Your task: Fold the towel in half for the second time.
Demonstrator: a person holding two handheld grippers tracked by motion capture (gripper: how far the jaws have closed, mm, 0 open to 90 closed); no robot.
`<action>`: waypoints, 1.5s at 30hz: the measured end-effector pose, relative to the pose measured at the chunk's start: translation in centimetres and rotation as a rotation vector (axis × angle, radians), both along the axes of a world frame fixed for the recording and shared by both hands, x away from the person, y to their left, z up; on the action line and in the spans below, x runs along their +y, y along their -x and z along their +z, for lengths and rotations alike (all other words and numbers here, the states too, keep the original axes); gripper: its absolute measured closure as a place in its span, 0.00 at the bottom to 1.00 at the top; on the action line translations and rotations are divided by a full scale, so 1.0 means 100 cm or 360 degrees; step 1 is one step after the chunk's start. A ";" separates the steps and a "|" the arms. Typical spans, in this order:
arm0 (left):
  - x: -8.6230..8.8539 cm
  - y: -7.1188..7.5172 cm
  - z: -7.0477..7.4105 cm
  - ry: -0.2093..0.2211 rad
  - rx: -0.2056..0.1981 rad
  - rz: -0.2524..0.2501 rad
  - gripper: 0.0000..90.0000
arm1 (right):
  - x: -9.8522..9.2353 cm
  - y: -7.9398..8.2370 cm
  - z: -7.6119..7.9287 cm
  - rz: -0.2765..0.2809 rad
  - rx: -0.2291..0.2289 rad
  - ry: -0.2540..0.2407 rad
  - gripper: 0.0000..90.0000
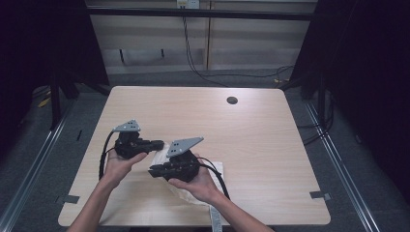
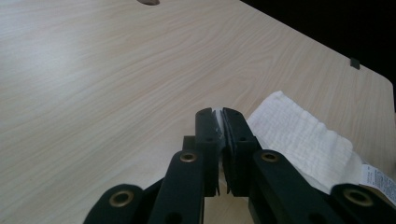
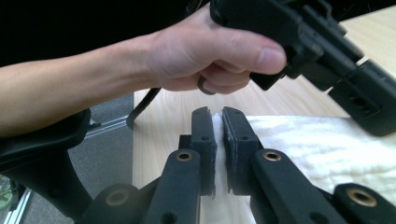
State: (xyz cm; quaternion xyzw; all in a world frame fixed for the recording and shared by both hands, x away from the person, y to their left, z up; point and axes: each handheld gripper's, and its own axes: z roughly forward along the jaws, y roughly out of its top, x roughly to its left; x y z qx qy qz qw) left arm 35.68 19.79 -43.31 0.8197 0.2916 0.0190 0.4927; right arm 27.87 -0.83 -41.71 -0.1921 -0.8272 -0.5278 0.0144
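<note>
A white cloth [image 1: 186, 195] lies crumpled near the table's front edge, partly under the person's right hand. My left gripper [image 1: 162, 143] points right and is shut on a thin fold of the cloth [image 2: 299, 140], a white sliver showing between the jaws of my left gripper [image 2: 218, 112]. My right gripper [image 1: 151, 170] points left just in front of it. In the right gripper view my right gripper [image 3: 215, 112] is shut on another fold of the cloth [image 3: 327, 144]. The two grippers are close together, the left one slightly higher.
The wooden table [image 1: 251, 140] has a round cable hole [image 1: 232, 100] at the back. Grey tape marks [image 1: 320, 195] sit near its front corners. A printed label [image 2: 378, 179] hangs from the cloth. The person's left hand [image 3: 210, 56] is just beyond the right gripper's jaws.
</note>
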 end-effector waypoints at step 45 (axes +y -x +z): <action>-0.118 -0.004 -0.035 -0.0106 0.0120 -0.0224 0.96 | -0.107 0.037 -0.038 -0.0264 0.0032 0.0193 0.92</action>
